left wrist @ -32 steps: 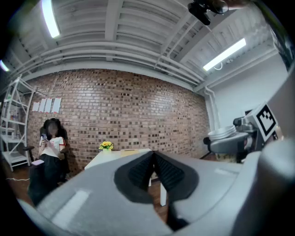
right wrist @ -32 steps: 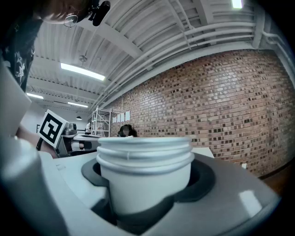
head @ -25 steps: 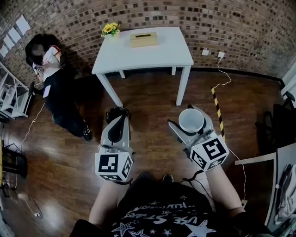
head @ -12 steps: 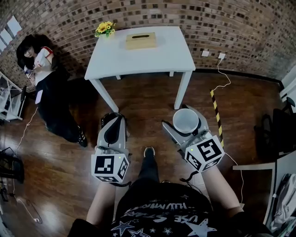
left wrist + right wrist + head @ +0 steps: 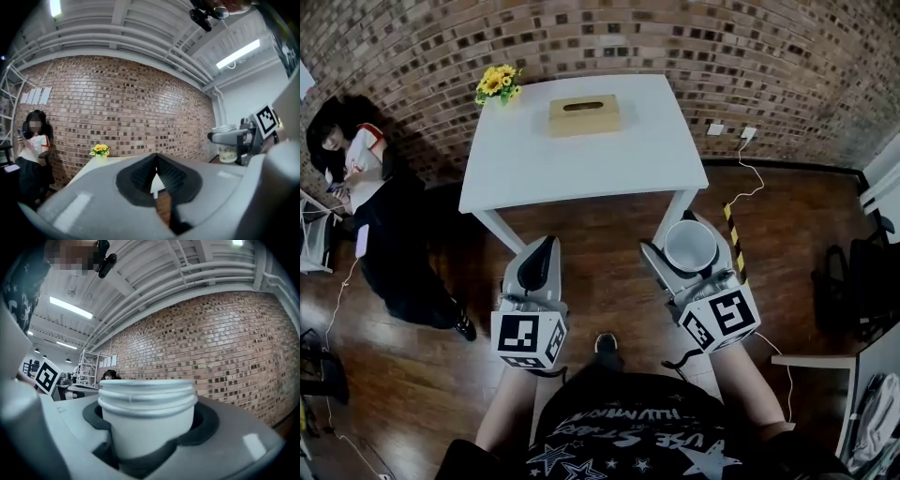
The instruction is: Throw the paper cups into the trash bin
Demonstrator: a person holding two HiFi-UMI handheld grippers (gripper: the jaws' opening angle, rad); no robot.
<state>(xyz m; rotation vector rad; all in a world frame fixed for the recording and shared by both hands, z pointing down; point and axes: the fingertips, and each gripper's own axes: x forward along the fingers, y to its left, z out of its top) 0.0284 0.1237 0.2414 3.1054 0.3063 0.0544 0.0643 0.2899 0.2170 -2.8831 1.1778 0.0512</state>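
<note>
Currently the right gripper point(image 5: 686, 253) is clenched around nested paper cups point(image 5: 691, 246), held upright with the mouth up, right of centre in the head view, over the wooden floor point(image 5: 609, 272) by the white table point(image 5: 581, 159). Left of centre, the left gripper point(image 5: 544, 248) has its jaws pressed together, holding nothing.

Person's wearing a black tee point(image 5: 628, 427) covered in white stars and white lettering, plus a dark shoe point(image 5: 606, 343). The left hand-held gripper point(image 5: 546, 246) and right hand-held gripper point(image 5: 686, 246) both have smooth light-grey shells, with black ribbed pads point(image 5: 140, 177) inside. Each one carries a white cube point(image 5: 529, 338) printed with black square markers. A black cable point(image 5: 678, 360) curls under the right one.
</note>
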